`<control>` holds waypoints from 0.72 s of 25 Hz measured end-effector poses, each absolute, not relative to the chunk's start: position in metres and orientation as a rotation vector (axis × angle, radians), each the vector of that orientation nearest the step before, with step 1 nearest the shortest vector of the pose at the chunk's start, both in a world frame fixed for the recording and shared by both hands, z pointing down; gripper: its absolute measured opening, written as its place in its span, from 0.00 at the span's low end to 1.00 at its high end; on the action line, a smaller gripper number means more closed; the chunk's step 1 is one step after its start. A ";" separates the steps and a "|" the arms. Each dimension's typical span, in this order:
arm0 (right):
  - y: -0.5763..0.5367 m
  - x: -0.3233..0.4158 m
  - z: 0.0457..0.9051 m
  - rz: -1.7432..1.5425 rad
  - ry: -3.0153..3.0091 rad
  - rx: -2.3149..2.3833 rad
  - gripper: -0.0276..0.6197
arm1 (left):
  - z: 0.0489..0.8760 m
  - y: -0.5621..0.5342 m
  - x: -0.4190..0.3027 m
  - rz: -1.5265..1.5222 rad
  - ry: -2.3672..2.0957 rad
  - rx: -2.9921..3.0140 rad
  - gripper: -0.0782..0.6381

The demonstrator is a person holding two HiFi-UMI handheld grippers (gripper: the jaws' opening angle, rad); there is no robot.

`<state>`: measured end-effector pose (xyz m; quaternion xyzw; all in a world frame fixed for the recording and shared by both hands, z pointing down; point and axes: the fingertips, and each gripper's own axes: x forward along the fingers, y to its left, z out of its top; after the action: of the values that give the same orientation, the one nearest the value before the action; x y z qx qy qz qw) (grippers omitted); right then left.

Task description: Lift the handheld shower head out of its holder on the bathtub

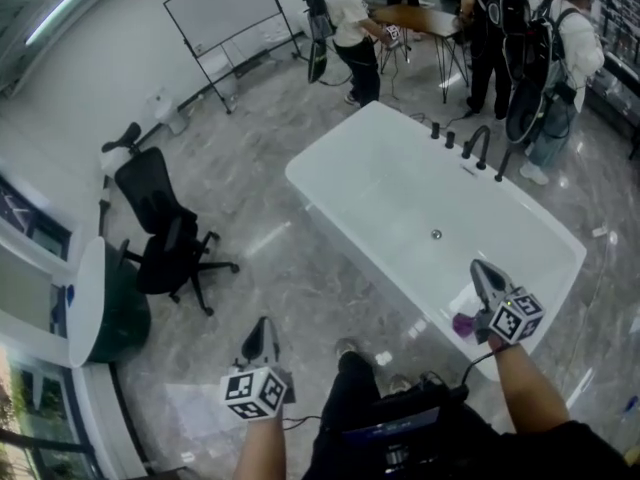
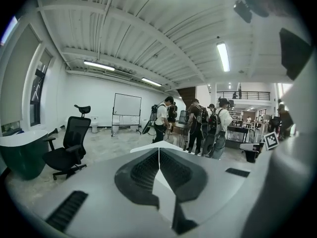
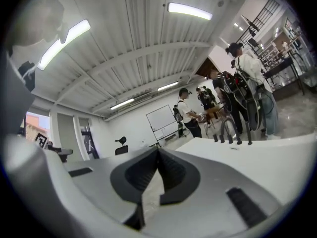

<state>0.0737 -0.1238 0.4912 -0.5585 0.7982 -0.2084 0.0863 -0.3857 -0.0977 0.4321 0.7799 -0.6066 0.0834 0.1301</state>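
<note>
Plainly, neither tool has anything to do with the fitting yet. Our left gripper (image 1: 262, 330) sits low in the frame over the floor, jaws pressed together on nothing. Our right gripper (image 1: 483, 271) hovers at the near corner of the white bathtub (image 1: 325, 143), and its jaws are likewise together and empty.

The handheld shower head (image 1: 503, 162) is, as we read it, the slim dark upright at the right end of the row of fittings on the tub's far rim, in the upper right of the head view just beyond the arched spout (image 1: 480, 140). It is too small here to make out the holder itself.

We expect a stiff wand with a smooth finish that is likely to slip in narrow jaws. It should be fairly light in itself but weighted by a hose that drags behind it. We would open one tool, grip the straight handle a little below the top, and draw it straight up.
</note>
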 end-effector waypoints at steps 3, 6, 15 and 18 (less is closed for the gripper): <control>-0.131 0.088 0.490 -0.599 2.344 -1.721 0.05 | 0.428 -0.126 -0.380 0.225 -1.735 2.314 0.13; -0.147 0.094 0.486 -0.569 2.297 -1.772 0.05 | 0.424 -0.159 -0.382 0.216 -1.709 2.362 0.13; -0.218 0.075 0.482 -0.481 2.243 -1.934 0.05 | 0.430 -0.277 -0.399 0.205 -1.584 2.441 0.13; -0.237 0.066 0.487 -0.492 2.218 -1.975 0.05 | 0.446 -0.315 -0.395 0.222 -1.500 2.448 0.13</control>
<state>0.0661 -0.2372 0.4866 -0.6546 0.7353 -0.1632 0.0654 -0.3947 -0.3151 0.4460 0.8429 -0.5164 0.0766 0.1304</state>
